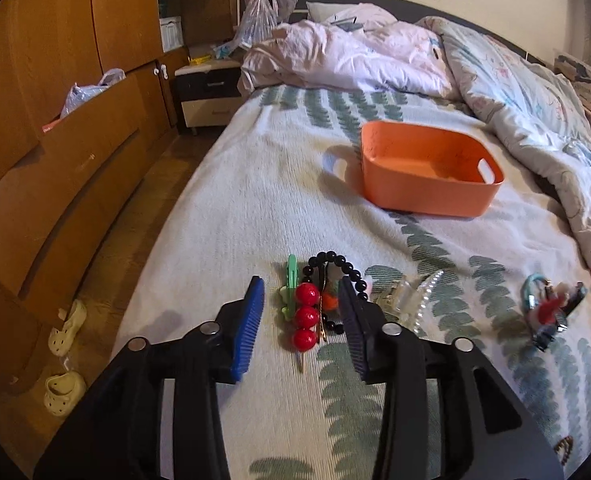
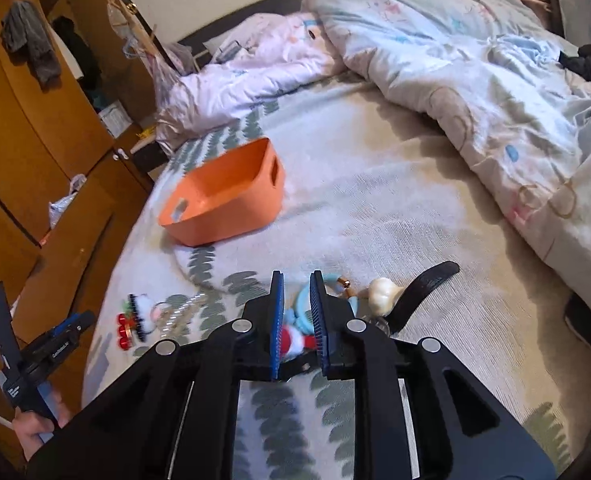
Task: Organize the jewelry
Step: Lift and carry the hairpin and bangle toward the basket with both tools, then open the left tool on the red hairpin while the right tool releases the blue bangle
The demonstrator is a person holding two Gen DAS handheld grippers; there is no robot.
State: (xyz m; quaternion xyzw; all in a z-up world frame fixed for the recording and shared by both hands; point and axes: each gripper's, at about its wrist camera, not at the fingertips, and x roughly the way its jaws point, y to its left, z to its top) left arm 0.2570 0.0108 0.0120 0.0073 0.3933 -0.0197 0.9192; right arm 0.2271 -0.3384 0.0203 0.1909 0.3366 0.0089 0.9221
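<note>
An orange basket (image 1: 427, 172) sits empty on the bed; it also shows in the right wrist view (image 2: 223, 200). My left gripper (image 1: 301, 284) is open above a red-ball hair stick (image 1: 305, 316), a green clip (image 1: 291, 276) and a black bead bracelet (image 1: 337, 264). A clear claw clip (image 1: 411, 300) lies just right. My right gripper (image 2: 297, 280) is shut on a blue-and-red keychain charm (image 2: 295, 328), seen from the left wrist view (image 1: 551, 308). A garlic-shaped charm (image 2: 383, 294) and a black strap (image 2: 423, 292) lie beside it.
A crumpled duvet (image 2: 475, 80) fills the bed's far and right side. A wooden wardrobe (image 1: 55, 80) and floor with slippers (image 1: 65, 360) lie left of the bed edge. A nightstand (image 1: 209, 88) stands at the far left corner.
</note>
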